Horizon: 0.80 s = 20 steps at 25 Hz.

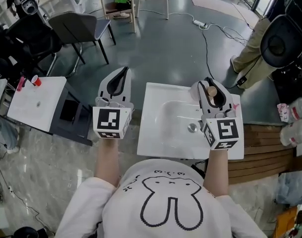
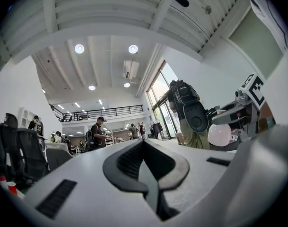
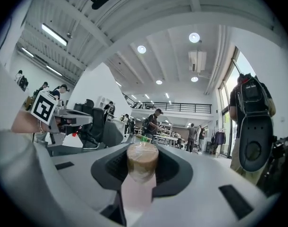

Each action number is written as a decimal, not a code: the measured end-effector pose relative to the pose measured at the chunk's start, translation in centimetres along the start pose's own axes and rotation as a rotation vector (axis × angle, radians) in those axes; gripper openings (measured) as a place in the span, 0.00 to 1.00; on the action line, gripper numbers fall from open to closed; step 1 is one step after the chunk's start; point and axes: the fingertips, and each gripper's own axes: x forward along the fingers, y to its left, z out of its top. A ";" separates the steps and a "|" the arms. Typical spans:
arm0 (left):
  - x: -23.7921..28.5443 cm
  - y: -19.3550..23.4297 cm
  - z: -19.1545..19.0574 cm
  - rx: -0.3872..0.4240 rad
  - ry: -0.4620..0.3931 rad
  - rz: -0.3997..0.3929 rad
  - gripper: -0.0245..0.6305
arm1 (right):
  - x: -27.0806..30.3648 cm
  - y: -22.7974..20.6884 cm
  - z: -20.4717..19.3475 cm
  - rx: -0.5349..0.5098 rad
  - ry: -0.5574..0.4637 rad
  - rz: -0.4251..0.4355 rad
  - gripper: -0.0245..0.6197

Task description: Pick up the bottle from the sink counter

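The pale pink bottle with the round brown cap sits between the jaws of my right gripper, which press on its body from both sides, cap end pointing away from me along the jaws. From the head view it shows over the far right corner of the white rectangular sink basin, beyond the round metal drain (whether its base touches anything I cannot tell). My left gripper hangs off the sink's left edge, over the dark grey floor, well apart from the bottle; its jaws are closed together with nothing between them. To the right of the sink lies a brown slatted wooden counter. Farther left stands a small white table with a red cup on it, and beyond that a dark grey chair.
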 end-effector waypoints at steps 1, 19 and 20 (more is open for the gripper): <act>0.0 -0.2 0.1 0.014 0.000 -0.005 0.05 | 0.0 0.0 0.1 0.003 -0.003 -0.002 0.24; -0.2 0.5 1.2 0.014 -0.019 -0.013 0.05 | 0.5 0.2 1.3 0.010 -0.017 -0.004 0.24; -0.3 0.7 1.1 0.009 -0.019 -0.009 0.05 | 0.6 0.3 1.3 0.007 -0.017 -0.002 0.24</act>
